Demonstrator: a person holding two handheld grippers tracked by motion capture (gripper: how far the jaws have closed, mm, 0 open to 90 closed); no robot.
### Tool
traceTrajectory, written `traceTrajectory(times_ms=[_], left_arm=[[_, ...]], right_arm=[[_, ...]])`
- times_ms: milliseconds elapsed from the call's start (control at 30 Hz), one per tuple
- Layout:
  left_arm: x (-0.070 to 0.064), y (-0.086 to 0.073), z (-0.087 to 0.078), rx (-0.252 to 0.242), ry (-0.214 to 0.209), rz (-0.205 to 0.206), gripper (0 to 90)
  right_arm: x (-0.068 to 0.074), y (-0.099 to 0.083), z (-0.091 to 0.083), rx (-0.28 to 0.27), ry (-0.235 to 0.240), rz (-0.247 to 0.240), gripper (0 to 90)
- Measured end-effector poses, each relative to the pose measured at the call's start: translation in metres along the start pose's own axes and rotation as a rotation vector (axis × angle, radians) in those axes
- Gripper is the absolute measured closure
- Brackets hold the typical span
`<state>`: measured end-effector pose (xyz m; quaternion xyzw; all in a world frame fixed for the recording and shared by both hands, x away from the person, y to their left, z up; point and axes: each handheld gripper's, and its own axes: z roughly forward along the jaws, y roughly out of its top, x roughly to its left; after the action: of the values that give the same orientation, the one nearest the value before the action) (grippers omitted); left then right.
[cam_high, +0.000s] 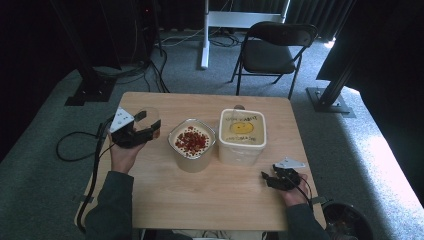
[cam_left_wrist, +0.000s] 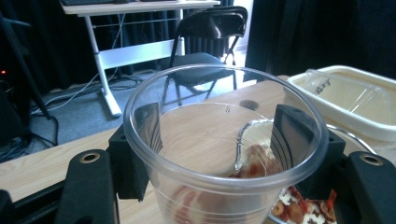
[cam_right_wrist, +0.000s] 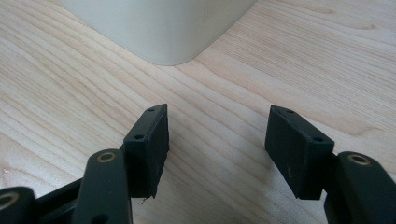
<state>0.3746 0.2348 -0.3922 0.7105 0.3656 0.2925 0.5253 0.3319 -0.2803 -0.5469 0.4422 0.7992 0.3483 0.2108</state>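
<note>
On wooden table (cam_high: 210, 195), left tongs (cam_high: 142, 127) grasping clear cup (cam_left_wrist: 224, 140), right tongs (cam_right_wrist: 217, 149) released

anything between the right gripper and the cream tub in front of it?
Nothing visible. The right gripper hangs open over bare wooden table, and the rounded corner of the cream plastic tub sits straight ahead of its jaws with only tabletop between.

The left tool (cam_high: 141, 126) holds a clear cup (cam_high: 150, 120) above the surface (cam_high: 210, 190). The right tool (cam_high: 272, 178) rests open near a cream tub (cam_high: 242, 136). A bowl (cam_high: 192, 145) of red pieces stands between.
</note>
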Motion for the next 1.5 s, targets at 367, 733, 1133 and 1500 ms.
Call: traceTrajectory(times_ms=[367,733,1133,1500], left_arm=[[-0.006,0.008,0.017,0.089,0.113,0.189,34.4],[-0.008,0.014,0.026,0.157,0.146,0.323,34.6],[-0.017,0.029,0.032,0.18,0.157,0.443,34.8],[-0.026,0.04,0.037,0.184,0.149,0.514,34.8]], right_arm=[[-0.003,-0.002,0.001,-0.011,0.012,0.019,37.4],[-0.003,-0.002,0.001,-0.009,0.014,0.028,36.2],[-0.004,-0.002,0.001,-0.009,0.016,0.027,36.2],[-0.004,-0.002,0.001,-0.011,0.015,0.026,36.2]])
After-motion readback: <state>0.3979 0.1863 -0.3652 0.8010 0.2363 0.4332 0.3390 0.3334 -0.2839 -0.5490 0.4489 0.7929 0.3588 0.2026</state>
